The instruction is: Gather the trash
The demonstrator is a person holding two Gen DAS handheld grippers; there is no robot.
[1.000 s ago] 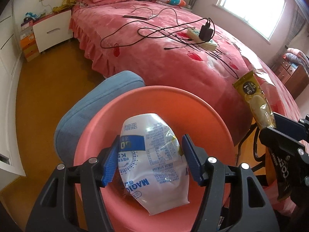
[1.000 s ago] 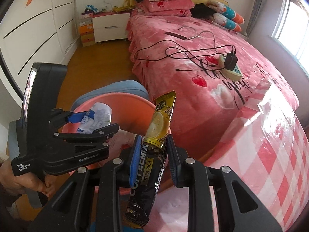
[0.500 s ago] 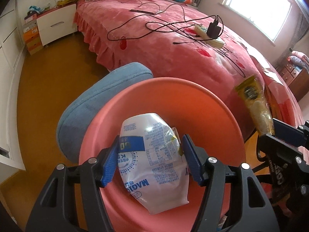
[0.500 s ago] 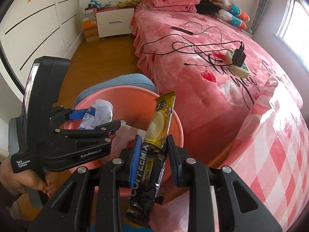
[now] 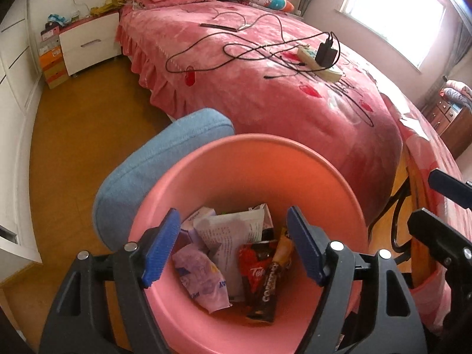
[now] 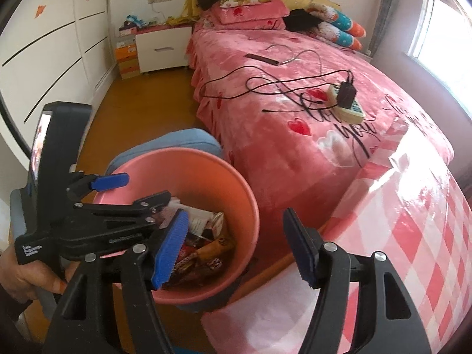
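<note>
Left wrist view. Left gripper [image 5: 233,244]: jaws spread and opening, nothing between the blue pads, poised above the pink bin [image 5: 333,183]. In the bin: white-and-purple packet [image 5: 203,280], white printed wrapper [image 5: 233,230], red wrapper [image 5: 253,268], dark coffee-mix sachet [image 5: 267,292]. Blue cushioned seat [image 5: 156,159] behind the bin. Pink bed [image 5: 265,100] beyond, bearing black cables [image 5: 206,59] and a power strip [image 5: 321,62]. Right gripper partly seen at the right edge.

Right wrist view. Right gripper [image 6: 236,244]: jaws spread and opening, empty, just right of the bin [image 6: 247,200]. Trash [image 6: 200,244] lay inside. Left gripper [image 6: 132,191] over the bin, held by a hand [image 6: 26,274]. Pink checked tablecloth [image 6: 413,250] at right.
</note>
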